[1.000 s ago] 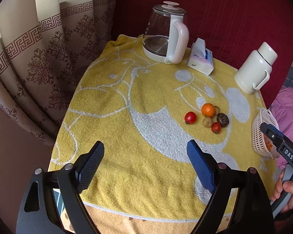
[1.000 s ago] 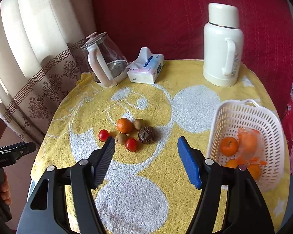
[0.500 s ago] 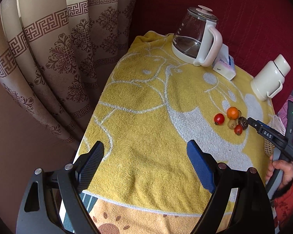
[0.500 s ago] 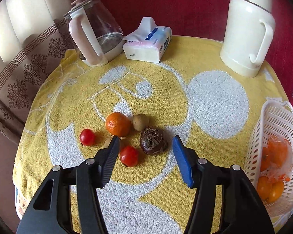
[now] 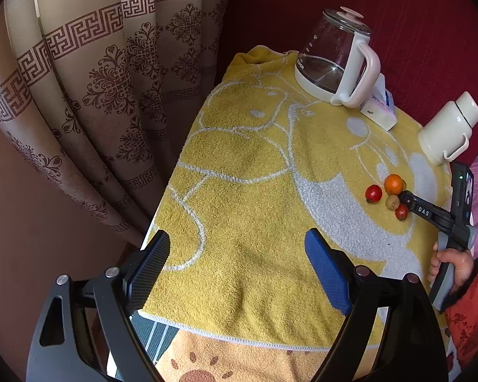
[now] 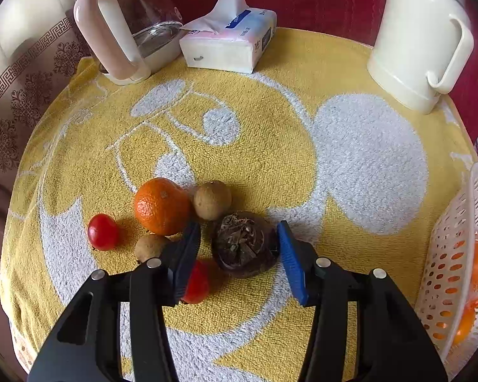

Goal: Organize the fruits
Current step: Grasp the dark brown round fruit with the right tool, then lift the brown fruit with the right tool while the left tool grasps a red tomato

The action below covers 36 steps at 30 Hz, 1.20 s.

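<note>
A cluster of fruit lies on the yellow towel [image 6: 271, 133]: an orange [image 6: 161, 206], a dark wrinkled brown fruit [image 6: 242, 244], two small tan fruits [image 6: 212, 199] [image 6: 149, 246] and two red tomatoes [image 6: 102, 231] [image 6: 197, 283]. My right gripper [image 6: 239, 248] is open, its jaws on either side of the dark brown fruit, close to it. The white basket [image 6: 455, 254] at the right edge holds orange fruits. My left gripper [image 5: 235, 267] is open and empty over the towel's near left corner, far from the fruit [image 5: 393, 184].
A glass kettle [image 6: 127, 28], a tissue pack [image 6: 229, 44] and a cream thermos jug [image 6: 420, 38] stand along the back of the table. A patterned curtain [image 5: 89, 89] hangs to the left. The table edge [image 5: 239, 339] is just below my left gripper.
My right gripper has moved forward and down until its jaws straddle the dark brown fruit. My left gripper has drawn back and to the left, toward the table corner.
</note>
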Each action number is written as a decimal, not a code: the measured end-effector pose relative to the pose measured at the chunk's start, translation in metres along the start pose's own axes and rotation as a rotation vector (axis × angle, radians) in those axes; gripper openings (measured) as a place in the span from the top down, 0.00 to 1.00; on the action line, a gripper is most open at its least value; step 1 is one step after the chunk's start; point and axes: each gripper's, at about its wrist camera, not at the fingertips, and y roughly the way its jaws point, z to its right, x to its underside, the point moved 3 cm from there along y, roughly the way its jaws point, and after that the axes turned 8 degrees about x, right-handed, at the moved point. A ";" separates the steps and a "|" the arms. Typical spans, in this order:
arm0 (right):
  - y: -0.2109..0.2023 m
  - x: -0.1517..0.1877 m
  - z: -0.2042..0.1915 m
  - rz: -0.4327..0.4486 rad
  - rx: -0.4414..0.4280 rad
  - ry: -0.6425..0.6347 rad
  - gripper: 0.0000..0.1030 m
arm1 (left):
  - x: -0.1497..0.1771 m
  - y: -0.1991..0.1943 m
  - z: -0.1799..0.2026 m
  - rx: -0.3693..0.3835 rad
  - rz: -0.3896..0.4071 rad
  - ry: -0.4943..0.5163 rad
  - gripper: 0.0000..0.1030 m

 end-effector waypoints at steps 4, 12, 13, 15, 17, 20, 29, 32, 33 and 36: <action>0.004 -0.001 0.001 0.004 0.018 -0.002 0.58 | -0.003 0.004 0.001 0.002 -0.006 0.002 0.17; -0.001 0.004 0.003 0.012 0.008 -0.002 0.59 | -0.009 0.015 0.015 0.024 -0.017 0.037 0.17; -0.003 0.005 0.003 0.012 0.001 0.003 0.59 | -0.010 0.016 0.018 0.027 -0.017 0.042 0.17; -0.008 0.009 0.004 0.013 -0.011 0.007 0.59 | -0.012 0.019 0.023 0.033 -0.018 0.051 0.17; -0.013 0.013 0.004 0.016 -0.023 0.013 0.59 | -0.015 0.023 0.029 0.039 -0.021 0.061 0.17; -0.022 0.019 0.005 0.021 -0.040 0.027 0.59 | -0.019 0.029 0.039 0.051 -0.026 0.084 0.17; -0.060 0.041 0.015 0.050 -0.088 0.068 0.59 | -0.029 0.054 0.083 0.104 -0.037 0.179 0.17; -0.072 0.047 0.020 0.061 -0.100 0.085 0.59 | -0.030 0.066 0.100 0.124 -0.048 0.214 0.17; -0.076 0.049 0.022 0.065 -0.103 0.092 0.59 | -0.031 0.071 0.106 0.130 -0.053 0.224 0.17; -0.087 0.055 0.027 0.075 -0.110 0.110 0.59 | -0.031 0.085 0.123 0.154 -0.066 0.256 0.17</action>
